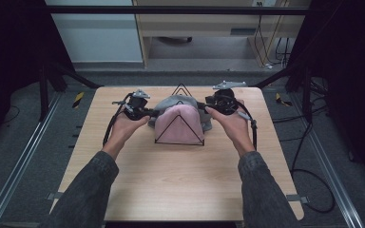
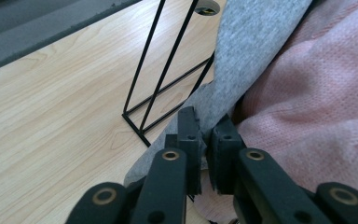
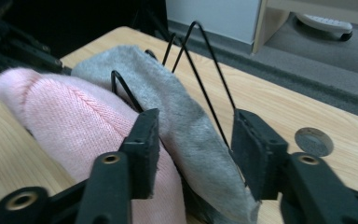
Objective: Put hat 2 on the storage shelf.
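Left tool (image 2: 204, 140) pinches grey cloth (image 2: 256, 51); right tool (image 3: 193, 149) spread, letting go. Both cloths look draped on wire rack (image 1: 179, 142), probably only straightening left.

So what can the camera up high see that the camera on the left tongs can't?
The high view alone shows both hands, the right tongs, the whole table and the floor around it. The left gripper view alone shows, close up, the left tongs pinching the edge of the grey cloth. Both show the pink cloth, the grey cloth and the black wire rack.
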Available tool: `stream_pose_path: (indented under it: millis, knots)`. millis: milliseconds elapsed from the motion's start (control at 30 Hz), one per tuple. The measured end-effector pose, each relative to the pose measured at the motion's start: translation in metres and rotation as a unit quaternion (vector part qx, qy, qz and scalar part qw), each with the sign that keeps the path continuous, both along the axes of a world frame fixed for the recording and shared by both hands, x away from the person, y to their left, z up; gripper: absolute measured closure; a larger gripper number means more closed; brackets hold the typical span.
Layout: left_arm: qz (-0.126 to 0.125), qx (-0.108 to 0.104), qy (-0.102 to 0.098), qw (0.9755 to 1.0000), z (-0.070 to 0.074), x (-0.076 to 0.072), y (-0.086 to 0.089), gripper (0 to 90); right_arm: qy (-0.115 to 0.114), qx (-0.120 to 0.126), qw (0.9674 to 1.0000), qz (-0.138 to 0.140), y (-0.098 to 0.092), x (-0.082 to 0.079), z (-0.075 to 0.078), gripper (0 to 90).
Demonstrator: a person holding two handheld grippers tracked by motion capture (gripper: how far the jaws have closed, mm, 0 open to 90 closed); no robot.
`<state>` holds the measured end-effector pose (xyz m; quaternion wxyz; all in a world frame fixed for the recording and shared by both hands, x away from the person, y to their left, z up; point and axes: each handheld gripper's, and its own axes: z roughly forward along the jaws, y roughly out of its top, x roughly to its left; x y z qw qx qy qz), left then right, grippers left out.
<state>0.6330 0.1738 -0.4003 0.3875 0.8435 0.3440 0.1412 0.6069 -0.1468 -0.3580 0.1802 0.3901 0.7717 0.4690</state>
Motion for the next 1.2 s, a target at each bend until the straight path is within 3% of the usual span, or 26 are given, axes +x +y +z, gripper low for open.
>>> stream_pose_path:
  millis: [67, 200, 367, 500, 600, 700, 800, 1000, 1200]
  knots:
    - [0.006, -0.004, -0.003, 1.0000, 0.001, -0.001, 0.001, 78.1, 0.000, 0.009, 0.9999, -0.006, -0.006, -0.004, 0.004, 45.9]
    - [0.016, -0.015, -0.005, 0.9997, 0.005, -0.004, 0.005, 58.1, -0.011, 0.015, 0.9997, -0.019, -0.016, -0.010, 0.009, 38.2]
    - [0.023, -0.023, -0.041, 0.9986, 0.029, -0.023, 0.020, 36.5, -0.030, 0.010, 0.9988, -0.037, -0.041, -0.027, 0.018, 29.3]
    - [0.008, -0.028, -0.059, 0.9979, 0.046, -0.041, 0.028, 21.4, -0.038, 0.010, 0.9980, -0.049, -0.056, -0.042, 0.019, 24.9]
    - [-0.005, -0.014, -0.058, 0.9982, 0.050, -0.055, 0.030, 12.4, -0.037, 0.005, 0.9981, -0.050, -0.065, -0.054, 0.015, 21.1]
    - [-0.017, 0.000, -0.057, 0.9982, 0.049, -0.068, 0.031, 8.1, -0.031, -0.008, 0.9981, -0.053, -0.071, -0.066, 0.008, 17.6]
    - [-0.009, -0.002, -0.058, 0.9983, 0.044, -0.077, 0.030, 6.9, -0.020, -0.012, 0.9980, -0.059, -0.074, -0.078, -0.002, 12.5]
    - [-0.028, 0.010, -0.046, 0.9985, 0.029, -0.093, 0.024, 6.8, -0.010, -0.028, 0.9979, -0.058, -0.073, -0.096, -0.022, 9.8]
    - [-0.050, 0.045, -0.022, 0.9975, -0.001, -0.117, 0.026, 6.8, 0.009, -0.057, 0.9975, -0.041, -0.064, -0.114, -0.043, 8.7]
